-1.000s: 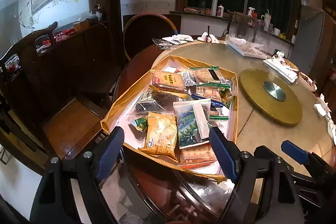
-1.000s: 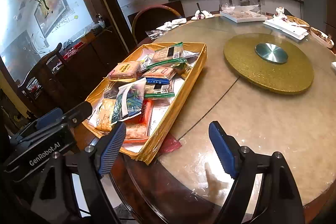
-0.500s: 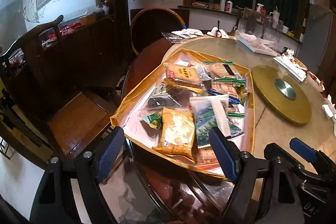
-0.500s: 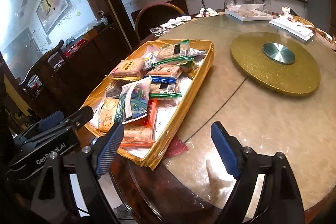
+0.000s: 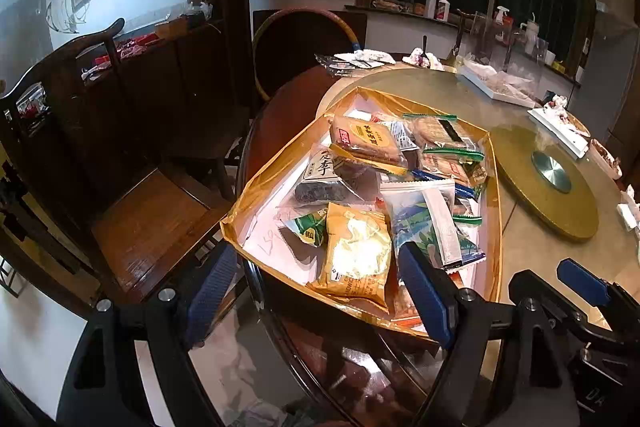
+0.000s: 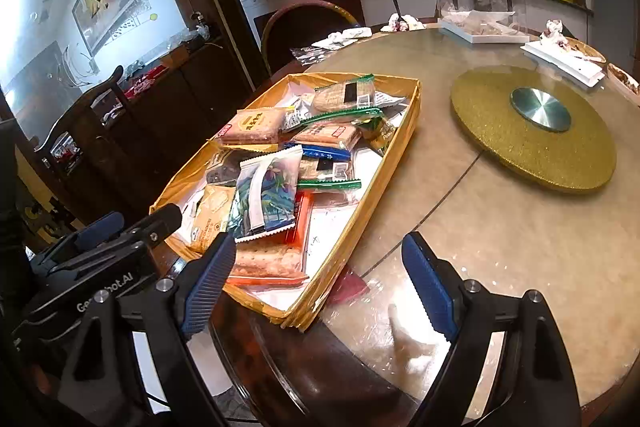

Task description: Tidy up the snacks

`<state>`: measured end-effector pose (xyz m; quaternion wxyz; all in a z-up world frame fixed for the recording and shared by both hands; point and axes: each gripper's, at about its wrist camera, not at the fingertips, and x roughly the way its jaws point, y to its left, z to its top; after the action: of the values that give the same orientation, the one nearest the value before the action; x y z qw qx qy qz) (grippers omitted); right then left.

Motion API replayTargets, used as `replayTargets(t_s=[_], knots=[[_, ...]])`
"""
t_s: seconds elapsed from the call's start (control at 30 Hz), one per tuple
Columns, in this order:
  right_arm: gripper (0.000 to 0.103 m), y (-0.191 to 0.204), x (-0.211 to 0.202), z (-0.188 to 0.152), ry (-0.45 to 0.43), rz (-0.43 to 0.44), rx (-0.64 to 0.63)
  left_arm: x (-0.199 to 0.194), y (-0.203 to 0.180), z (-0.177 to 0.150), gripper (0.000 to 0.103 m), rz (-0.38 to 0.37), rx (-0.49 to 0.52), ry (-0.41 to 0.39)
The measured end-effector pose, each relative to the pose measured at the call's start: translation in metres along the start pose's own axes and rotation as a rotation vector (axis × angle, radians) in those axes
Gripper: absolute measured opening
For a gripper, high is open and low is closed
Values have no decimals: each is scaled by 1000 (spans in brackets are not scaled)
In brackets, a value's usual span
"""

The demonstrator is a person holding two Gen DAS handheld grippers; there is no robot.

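Observation:
A shallow tray with yellow walls [image 5: 495, 195] [image 6: 362, 217] sits at the near edge of a round table and holds several snack packets. Among them are a gold packet [image 5: 356, 259] [image 6: 210, 215], a blue-green floral packet [image 5: 432, 223] [image 6: 268, 195], an orange biscuit pack [image 5: 366, 139] [image 6: 252, 125] and a cracker pack [image 6: 266, 261]. My left gripper [image 5: 316, 293] is open and empty, hovering above the tray's near corner. My right gripper [image 6: 320, 285] is open and empty, above the tray's near right corner. The left gripper also shows in the right wrist view [image 6: 120, 231].
A gold turntable [image 5: 548, 183] [image 6: 536, 127] lies on the table right of the tray. White trays [image 6: 480, 33] and wrappers lie at the far edge. A wooden chair [image 5: 120, 163] stands left of the table. A round-backed chair [image 5: 304, 47] is behind it.
Both grippers have drifted a little: the tray has shifted rightwards in both views, and looks nearer in the left wrist view. Both stay open and nothing was picked up.

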<state>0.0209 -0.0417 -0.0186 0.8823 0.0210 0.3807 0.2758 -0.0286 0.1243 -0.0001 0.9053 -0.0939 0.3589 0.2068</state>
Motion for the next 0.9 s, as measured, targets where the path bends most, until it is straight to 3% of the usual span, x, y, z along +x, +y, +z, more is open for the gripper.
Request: replayTargets(t_s=[0.47,0.9], knots=[[85,9,1,1,-6,5,-23,4,4,-3,83,2,7,18],[85,24,-6,9,-43,-5,-66,-5,17,4,83,14,-23,-25]])
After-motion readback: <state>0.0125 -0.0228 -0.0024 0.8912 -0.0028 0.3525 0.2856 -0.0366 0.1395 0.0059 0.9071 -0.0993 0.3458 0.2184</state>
